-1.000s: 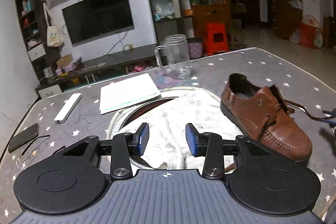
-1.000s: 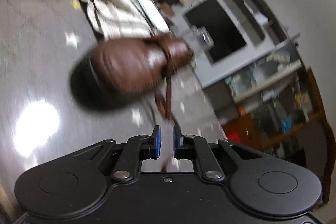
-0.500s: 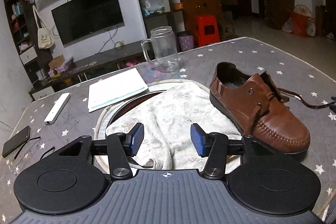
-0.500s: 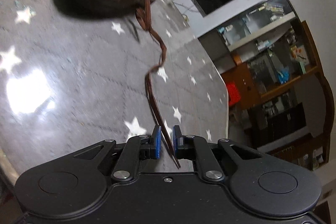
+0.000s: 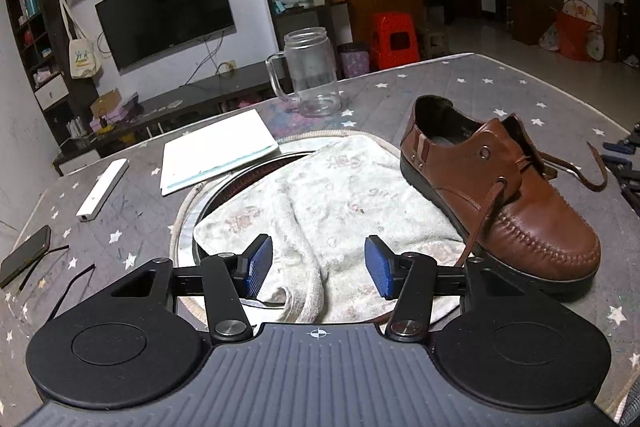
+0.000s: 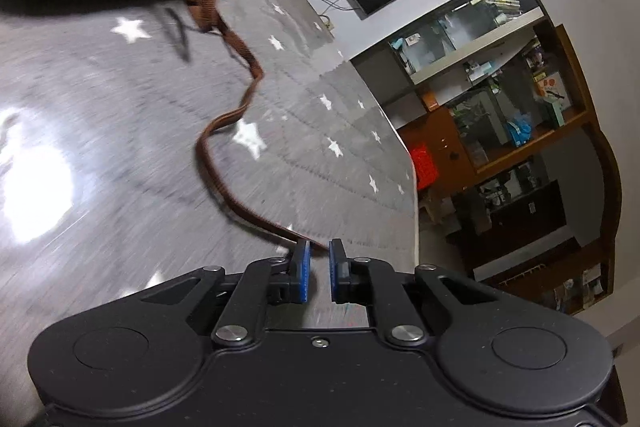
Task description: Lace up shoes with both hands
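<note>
Living room w/ a wall TV, glass cabinets and a red stool behind; up front a counter under a grey star-print cover.

On it, left wrist view: a brown leather shoe sits right of centre, sole down. Long axis runs diagonally, heel toward the far middle, toe toward the near right. Its heel end is just beside a pale towel, which lies over a round dark tray. One brown lace drops from the near-side eyelet down the shoe's flank toward the towel; the other trails off to the right over the counter.

Further back: clear glass mug, white notebook, white remote, dark phone at the left edge.

Left gripper hovers above the towel, jaws abt half apart, just been opening, nothing between them.

Right gripper is nearly closed, only a narrow gap. The trailing lace end snakes from the blurred shoe to the pad tips; can't tell if it's really pinched.
</note>
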Demonstrator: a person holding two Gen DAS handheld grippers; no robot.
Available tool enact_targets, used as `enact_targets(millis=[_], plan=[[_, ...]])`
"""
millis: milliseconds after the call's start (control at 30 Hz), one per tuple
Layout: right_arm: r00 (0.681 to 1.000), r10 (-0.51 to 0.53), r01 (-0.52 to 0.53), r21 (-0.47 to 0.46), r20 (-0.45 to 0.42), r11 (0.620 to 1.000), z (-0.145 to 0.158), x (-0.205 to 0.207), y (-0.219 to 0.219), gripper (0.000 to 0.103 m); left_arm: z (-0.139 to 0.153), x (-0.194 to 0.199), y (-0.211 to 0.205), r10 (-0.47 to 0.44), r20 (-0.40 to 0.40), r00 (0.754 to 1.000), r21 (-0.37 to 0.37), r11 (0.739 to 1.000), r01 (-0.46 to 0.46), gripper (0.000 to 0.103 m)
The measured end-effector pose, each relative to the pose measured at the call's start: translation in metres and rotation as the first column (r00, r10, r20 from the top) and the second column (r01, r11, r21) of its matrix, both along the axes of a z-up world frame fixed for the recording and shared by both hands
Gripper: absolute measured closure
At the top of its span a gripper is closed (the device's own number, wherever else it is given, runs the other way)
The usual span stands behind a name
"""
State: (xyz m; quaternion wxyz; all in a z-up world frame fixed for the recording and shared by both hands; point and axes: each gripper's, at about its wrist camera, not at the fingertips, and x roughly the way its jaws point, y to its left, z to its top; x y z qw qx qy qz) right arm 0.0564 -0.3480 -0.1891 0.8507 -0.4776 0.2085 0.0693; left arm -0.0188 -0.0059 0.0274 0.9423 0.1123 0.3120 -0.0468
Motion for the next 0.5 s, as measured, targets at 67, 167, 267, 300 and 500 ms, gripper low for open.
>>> enact_targets(millis=[67, 167, 267, 300, 500], plan=[[1.000, 0.006, -0.006, 0.004, -0.003, 1.000, 0.001, 0.008, 0.002, 0.092, -0.002, 0.001, 0.001, 0.005, -0.007, 1.000, 0.000, 1.000, -0.005, 0.051], [1.000, 0.024, -0.023, 0.020, -0.007, 1.000, 0.002, 0.017, 0.008, 0.092, -0.004, 0.003, 0.002, 0.009, -0.016, 1.000, 0.001, 1.000, -0.009, 0.050], [0.999, 0.032, -0.031, 0.054, -0.010, 0.998, 0.008, 0.023, 0.012, 0.092, -0.006, 0.004, 0.003, 0.011, -0.022, 1.000, 0.003, 1.000, -0.011, 0.050], [0.999, 0.033, -0.032, 0.075, -0.011, 0.997, 0.011, 0.024, 0.014, 0.092, -0.006, 0.004, 0.003, 0.010, -0.021, 1.000, 0.003, 1.000, -0.010, 0.050], [1.000, 0.028, -0.024, 0.188, -0.015, 0.982, 0.032, 0.019, 0.013, 0.092, -0.006, 0.008, 0.004, 0.008, -0.020, 1.000, 0.000, 1.000, -0.008, 0.050]])
